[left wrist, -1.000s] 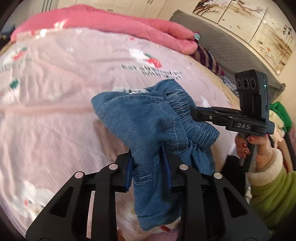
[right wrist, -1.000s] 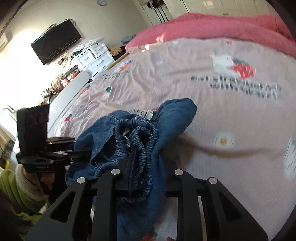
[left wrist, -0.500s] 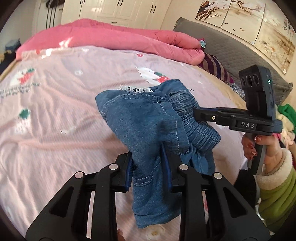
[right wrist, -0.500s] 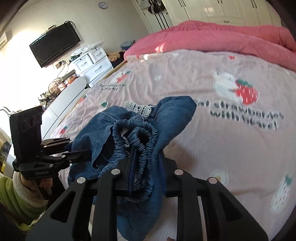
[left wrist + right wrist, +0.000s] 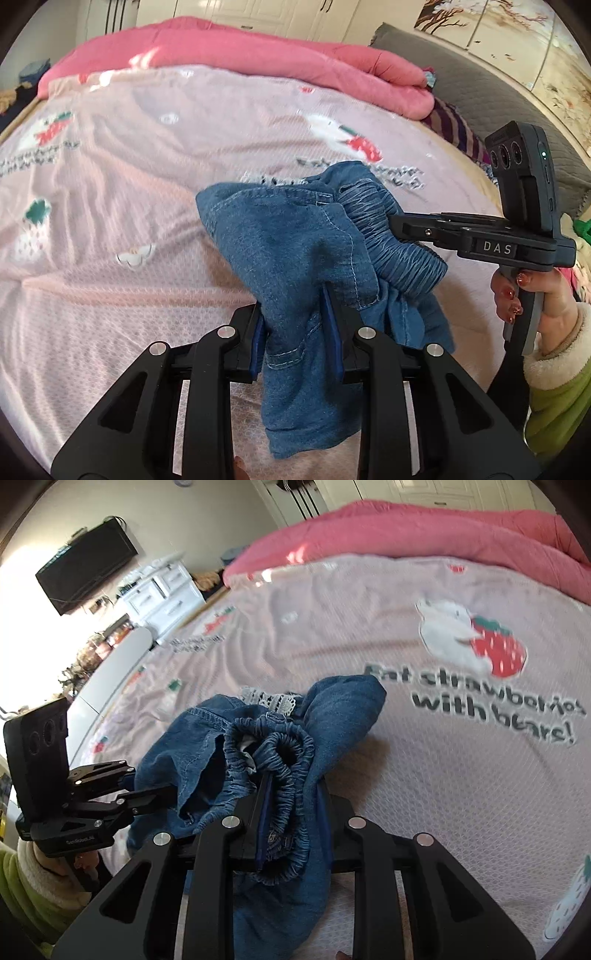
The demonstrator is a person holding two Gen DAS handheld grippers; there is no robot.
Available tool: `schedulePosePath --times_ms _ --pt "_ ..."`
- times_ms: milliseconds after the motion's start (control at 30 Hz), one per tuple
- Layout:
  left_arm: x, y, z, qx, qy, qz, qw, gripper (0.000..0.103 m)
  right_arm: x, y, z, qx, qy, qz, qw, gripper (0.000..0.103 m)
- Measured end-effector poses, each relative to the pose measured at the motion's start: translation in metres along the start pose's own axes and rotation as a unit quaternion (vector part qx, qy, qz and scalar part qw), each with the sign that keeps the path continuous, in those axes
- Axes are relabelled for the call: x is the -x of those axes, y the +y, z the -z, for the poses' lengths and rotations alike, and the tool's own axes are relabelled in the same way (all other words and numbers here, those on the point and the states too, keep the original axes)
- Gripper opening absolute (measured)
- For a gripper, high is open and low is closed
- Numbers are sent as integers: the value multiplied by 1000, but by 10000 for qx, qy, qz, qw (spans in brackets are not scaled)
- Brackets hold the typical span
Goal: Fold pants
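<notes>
Left gripper (image 5: 297,338) clamped on denim body of pants (image 5: 295,258). Right gripper (image 5: 291,834) clamped on gathered elastic waistband (image 5: 284,746). Pants held bunched above pink bedsheet (image 5: 110,221), none laid flat. Since a second ago, bundle carried further over bed, grips unchanged; spreading judged next, no fold yet made. Read: "DAS" on right gripper body (image 5: 496,248); sheet print (image 5: 480,698) "Eat strawberries with bears!"
</notes>
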State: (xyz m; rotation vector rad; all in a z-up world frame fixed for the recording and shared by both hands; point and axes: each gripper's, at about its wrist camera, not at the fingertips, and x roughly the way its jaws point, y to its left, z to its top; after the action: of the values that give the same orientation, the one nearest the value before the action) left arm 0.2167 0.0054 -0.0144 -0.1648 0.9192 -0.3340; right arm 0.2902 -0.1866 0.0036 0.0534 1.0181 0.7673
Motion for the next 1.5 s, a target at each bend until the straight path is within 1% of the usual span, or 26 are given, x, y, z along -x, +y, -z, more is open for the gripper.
schedulePosePath --times_ms 100,333,367,433,467,567,600,633,667,733,867,933,967,1000,1033,1067,1100,1133,1200,1267,1367,1467,1500 --pt "-6 3 3 34 73 -6 10000 19 -5 -6 2 -94 47 -16 9999 21" --pt "-19 8 7 106 175 -45 9998 19 -15 -19 9 -326 184 45 9993 31" --pt "-20 9 8 120 176 -48 9998 19 -16 -19 10 -340 198 113 9992 33" --pt "-21 10 10 143 180 -49 9997 19 -16 -18 10 -281 211 282 9990 42" --pt "-20 11 10 156 173 -48 9997 20 -16 -17 11 -262 219 401 9986 44" --pt "-22 14 10 169 167 -77 9997 23 -16 -15 11 -224 219 558 9979 50" --pt "-23 14 9 161 165 -96 9997 25 -15 -13 12 -199 209 651 9975 53" --pt "-23 14 9 160 163 -126 9997 31 -15 -12 11 -153 189 696 9973 55" --pt "-23 15 9 178 149 -171 9996 33 -13 -10 11 -113 145 732 9971 56" --pt "-21 15 9 201 123 -178 9996 36 -9 -7 12 -49 78 781 9969 61" --pt "-15 12 12 112 59 -298 9995 39 -5 -2 16 31 24 891 9960 64" --pt "-9 9 13 79 3 -333 9994 41 0 0 18 -7 -67 872 9962 67" --pt "-6 8 14 61 -25 -358 9993 46 4 0 19 -41 -115 854 9963 68" --pt "-4 6 14 53 -44 -366 9993 49 7 1 20 -56 -166 874 9960 70" --pt "0 4 16 36 -81 -371 9993 49 12 3 21 -53 -226 897 9957 74" --pt "5 2 17 13 -131 -381 9992 50 18 6 24 -12 -308 888 9956 75" --pt "10 -1 19 -14 -182 -404 9990 54 23 9 25 19 -371 896 9953 75" --pt "14 -2 20 -25 -238 -433 9988 58 27 11 27 46 -427 910 9949 79" --pt "25 -7 22 -16 -355 -419 9985 60 39 19 32 116 -602 946 9936 83" --pt "35 -11 26 -15 -437 -431 9981 62 49 25 37 178 -718 991 9923 85" --pt "48 -17 30 -43 -540 -456 9975 68 62 34 44 252 -876 1074 9900 88" --pt "59 -23 37 -11 -627 -449 9970 78 75 44 53 326 -1062 1165 9870 93" --pt "63 -25 40 -4 -643 -449 9969 83 80 49 57 356 -1136 1187 9858 94"
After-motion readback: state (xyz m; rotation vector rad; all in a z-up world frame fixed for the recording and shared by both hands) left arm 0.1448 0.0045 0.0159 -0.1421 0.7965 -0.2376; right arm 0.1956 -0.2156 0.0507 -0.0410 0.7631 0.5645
